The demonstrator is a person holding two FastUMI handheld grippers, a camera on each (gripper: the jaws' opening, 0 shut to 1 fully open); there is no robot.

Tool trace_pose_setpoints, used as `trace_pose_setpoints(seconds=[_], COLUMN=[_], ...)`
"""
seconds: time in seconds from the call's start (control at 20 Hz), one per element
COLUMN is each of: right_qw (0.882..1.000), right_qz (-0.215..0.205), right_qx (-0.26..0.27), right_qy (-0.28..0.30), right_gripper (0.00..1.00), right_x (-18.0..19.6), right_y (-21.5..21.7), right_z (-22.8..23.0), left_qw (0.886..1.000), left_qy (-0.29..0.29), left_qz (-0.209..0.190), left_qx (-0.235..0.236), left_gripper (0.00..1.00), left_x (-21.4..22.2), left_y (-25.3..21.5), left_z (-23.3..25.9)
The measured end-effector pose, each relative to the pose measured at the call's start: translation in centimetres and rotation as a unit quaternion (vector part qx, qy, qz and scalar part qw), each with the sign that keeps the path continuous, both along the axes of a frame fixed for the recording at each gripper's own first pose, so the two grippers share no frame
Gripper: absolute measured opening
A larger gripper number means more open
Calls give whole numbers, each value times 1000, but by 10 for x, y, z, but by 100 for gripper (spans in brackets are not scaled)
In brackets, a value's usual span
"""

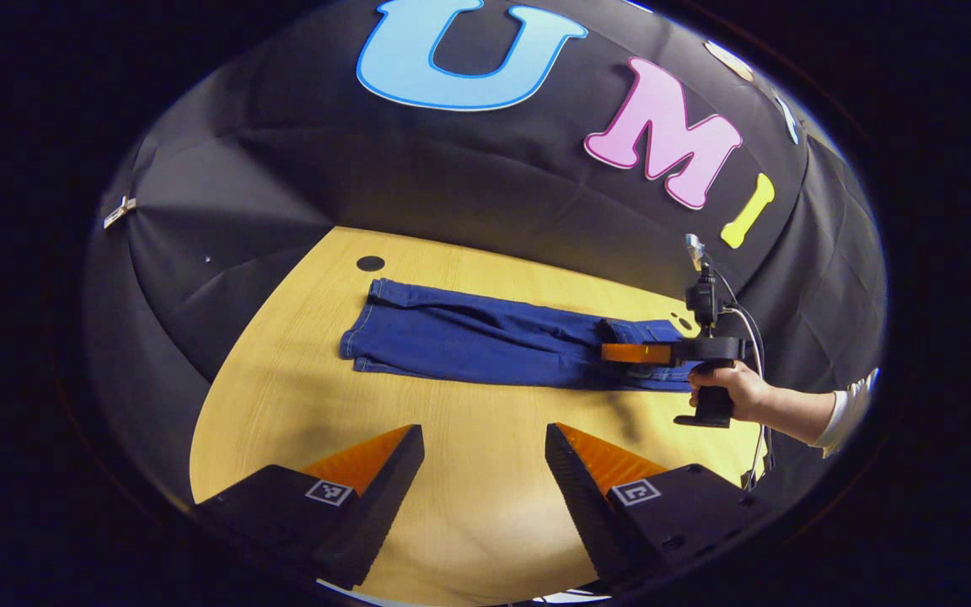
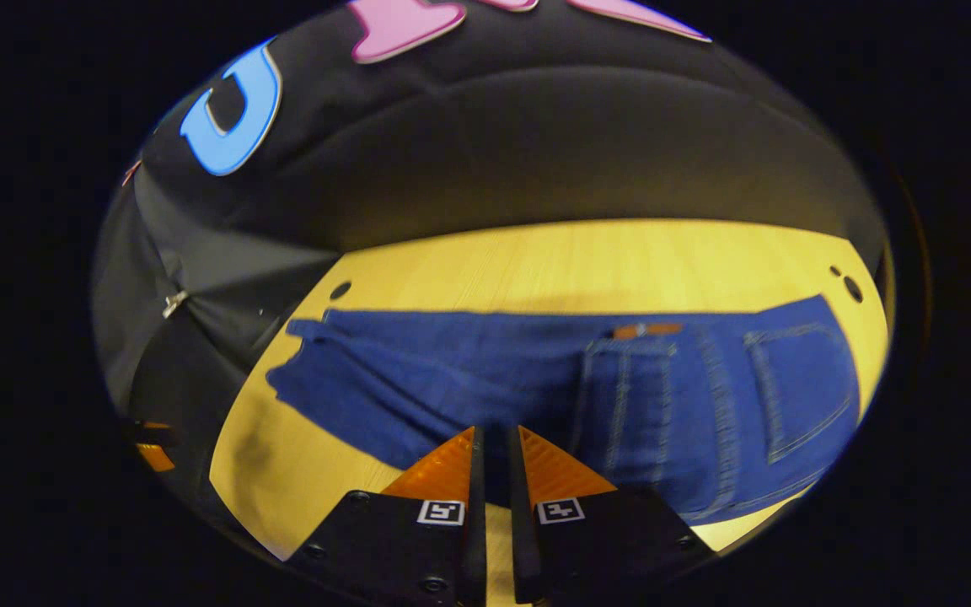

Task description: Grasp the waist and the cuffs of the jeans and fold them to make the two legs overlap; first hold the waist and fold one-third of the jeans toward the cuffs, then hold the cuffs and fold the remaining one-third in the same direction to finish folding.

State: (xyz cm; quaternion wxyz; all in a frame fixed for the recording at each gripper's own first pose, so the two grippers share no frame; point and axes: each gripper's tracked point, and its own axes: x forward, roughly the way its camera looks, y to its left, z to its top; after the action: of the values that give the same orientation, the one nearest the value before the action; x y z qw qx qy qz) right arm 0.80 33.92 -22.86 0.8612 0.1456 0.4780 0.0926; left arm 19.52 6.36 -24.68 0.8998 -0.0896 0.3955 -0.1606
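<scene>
While the jeans (image 1: 485, 341) lie flat on the wooden table (image 1: 300, 405), already doubled lengthwise so one leg sits on top of the other, my left gripper (image 1: 484, 468) hovers over bare tabletop on the near side of them. Its fingers are spread wide apart with nothing between them. From the left gripper view the denim runs across the middle of the table, cuffs out toward 9 o'clock and waist toward 3 o'clock.

My right gripper (image 1: 620, 353) shows up over there at 3 o'clock, held by my hand (image 1: 726, 388) with a pale sleeve (image 1: 844, 413) behind it, its tip sitting over the waist end of the denim.

In the right gripper view the jeans (image 2: 553, 379) spread across the frame, back pocket (image 2: 797, 388) at about 3 o'clock and cuffs at 9 o'clock. The right gripper (image 2: 496, 459) has its fingers pulled nearly together, just a slim gap, right at the near edge of the fabric. Honestly can't tell whether they've actually pinched any denim. A small dark round spot (image 1: 370, 263) sits on the table just past the cuffs.
</scene>
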Motion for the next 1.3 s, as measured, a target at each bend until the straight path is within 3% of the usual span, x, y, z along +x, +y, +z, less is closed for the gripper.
trace_pose_setpoints(seconds=[0.2,0.3,0.35,0.4,0.45,0.5,0.6,0.7,0.8,0.95,1.15,1.3], right_qw=[998,995,993,989,986,984,982,983,984,987,989,989], right_qz=[37,42,43,44,47,48,44,24,6,-8,-16,-22], right_qx=[-2,-2,-3,-7,-11,-16,-22,-16,-24,-37,-47,-38], right_qy=[-50,-88,-113,-138,-159,-173,-185,-182,-177,-157,-140,-144], right_gripper=[19,56,62,60,63,74,75,75,75,75,75,75], right_x=[1,8,12,13,14,10,2,-7,-16,-36,-42,-37], right_y=[1,-11,-20,-29,-38,-47,-65,-82,-101,-124,-136,-137], right_z=[29,66,89,110,130,147,169,178,177,167,159,165], left_qw=[1000,1000,999,999,998,995,986,967,957,960,955,950], left_qy=[-3,7,18,30,48,70,132,201,233,238,265,280], left_qz=[0,4,8,12,23,38,86,137,161,148,126,93], left_qx=[-10,-21,-27,-37,-46,-54,-60,-71,-60,19,51,103], left_gripper=[95,95,95,95,95,95,95,95,95,95,95,97], left_x=[27,54,67,84,99,115,138,151,164,171,177,175], left_y=[1,0,2,3,5,9,21,34,45,67,58,60], left_z=[-4,-15,-21,-27,-35,-42,-68,-92,-109,-122,-149,-155])
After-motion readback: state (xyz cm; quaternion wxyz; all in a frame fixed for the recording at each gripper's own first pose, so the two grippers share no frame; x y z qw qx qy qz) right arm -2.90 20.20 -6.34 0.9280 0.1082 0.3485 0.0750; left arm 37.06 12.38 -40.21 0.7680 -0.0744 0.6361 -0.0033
